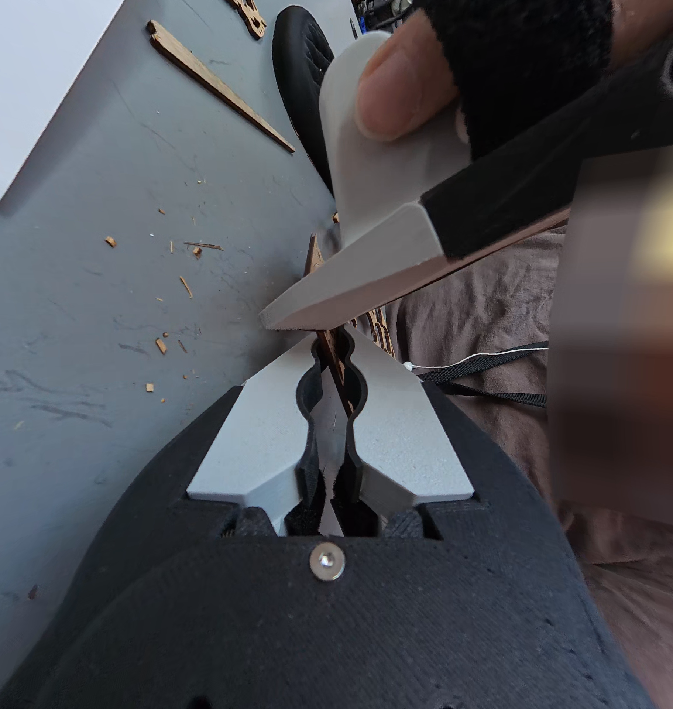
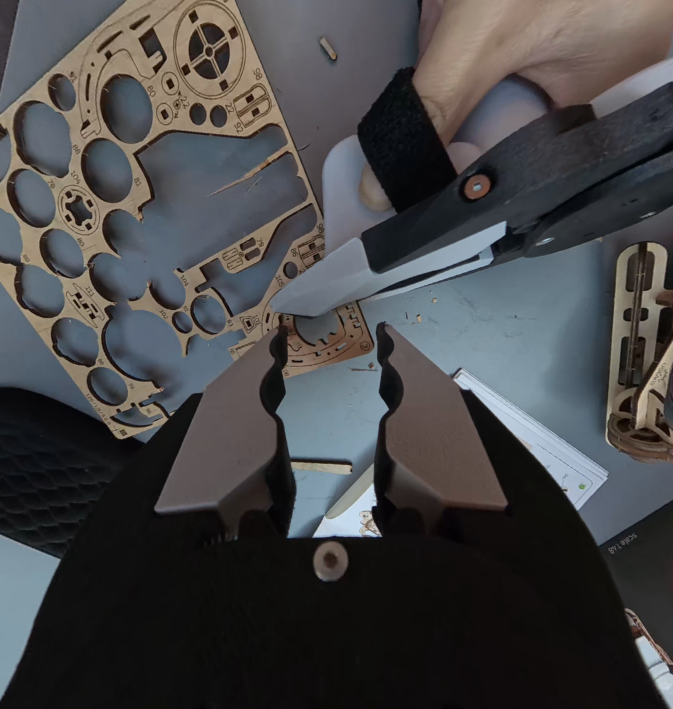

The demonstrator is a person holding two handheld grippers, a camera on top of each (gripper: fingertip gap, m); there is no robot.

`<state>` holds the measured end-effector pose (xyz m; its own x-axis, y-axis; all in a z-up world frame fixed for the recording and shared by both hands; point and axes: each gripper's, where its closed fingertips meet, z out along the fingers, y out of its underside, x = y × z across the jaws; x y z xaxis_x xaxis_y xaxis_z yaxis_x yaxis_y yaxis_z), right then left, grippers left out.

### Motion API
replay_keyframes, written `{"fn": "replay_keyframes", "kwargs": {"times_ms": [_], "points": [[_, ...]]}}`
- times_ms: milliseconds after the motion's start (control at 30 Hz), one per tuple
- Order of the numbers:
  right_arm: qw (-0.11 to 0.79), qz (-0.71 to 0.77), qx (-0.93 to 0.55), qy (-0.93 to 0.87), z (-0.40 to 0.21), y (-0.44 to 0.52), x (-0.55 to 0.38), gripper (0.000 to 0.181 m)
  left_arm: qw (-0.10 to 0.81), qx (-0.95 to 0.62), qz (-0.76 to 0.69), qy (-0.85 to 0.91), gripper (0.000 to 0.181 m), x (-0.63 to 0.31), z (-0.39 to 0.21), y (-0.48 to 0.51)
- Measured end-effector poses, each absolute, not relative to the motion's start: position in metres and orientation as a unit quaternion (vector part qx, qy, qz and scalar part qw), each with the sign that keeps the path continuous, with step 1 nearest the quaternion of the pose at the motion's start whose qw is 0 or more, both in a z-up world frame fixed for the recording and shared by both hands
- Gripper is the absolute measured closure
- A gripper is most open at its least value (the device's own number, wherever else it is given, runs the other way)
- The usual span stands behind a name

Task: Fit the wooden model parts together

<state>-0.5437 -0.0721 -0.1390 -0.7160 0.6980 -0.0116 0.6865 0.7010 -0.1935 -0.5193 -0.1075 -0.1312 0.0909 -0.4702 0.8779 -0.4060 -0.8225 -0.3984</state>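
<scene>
Tan laser-cut plywood parts sheet pinched thin-edge-on at its corner between the nearly closed jaws of the left gripper, just ahead of the other gripper's fingertips. Right gripper spread wide with nothing between its jaws, over the grey table. Half-built wooden model well off to the right of those jaws.
</scene>
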Motion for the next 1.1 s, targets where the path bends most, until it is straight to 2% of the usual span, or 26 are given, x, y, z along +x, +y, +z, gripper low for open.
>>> {"fn": "replay_keyframes", "kwargs": {"times_ms": [133, 300, 500, 633, 833, 967, 1100], "points": [[0.021, 0.080, -0.372, -0.925, -0.143, -0.073, -0.544, 0.135, 0.027, -0.743, -0.595, 0.305, 0.180, -0.519, -0.134, -0.109], [0.070, 0.095, -0.352, -0.929, -0.133, -0.078, -0.544, 0.138, 0.019, -0.732, -0.608, 0.307, 0.180, -0.519, -0.130, -0.112], [0.123, 0.252, -0.461, -0.842, -0.098, -0.058, -0.541, 0.143, 0.025, -0.727, -0.611, 0.312, 0.180, -0.518, -0.129, -0.113], [0.137, 0.327, -0.542, -0.762, -0.103, -0.058, -0.539, 0.134, 0.028, -0.724, -0.614, 0.312, 0.181, -0.518, -0.127, -0.112], [0.137, 0.418, -0.654, -0.615, -0.109, -0.064, -0.532, 0.135, 0.032, -0.730, -0.611, 0.305, 0.180, -0.517, -0.128, -0.109], [0.155, 0.365, -0.684, -0.613, -0.132, -0.062, -0.521, 0.136, 0.031, -0.733, -0.608, 0.304, 0.180, -0.517, -0.129, -0.109], [0.150, 0.379, -0.693, -0.595, -0.132, -0.066, -0.523, 0.143, 0.031, -0.733, -0.608, 0.303, 0.180, -0.517, -0.130, -0.109]]}}
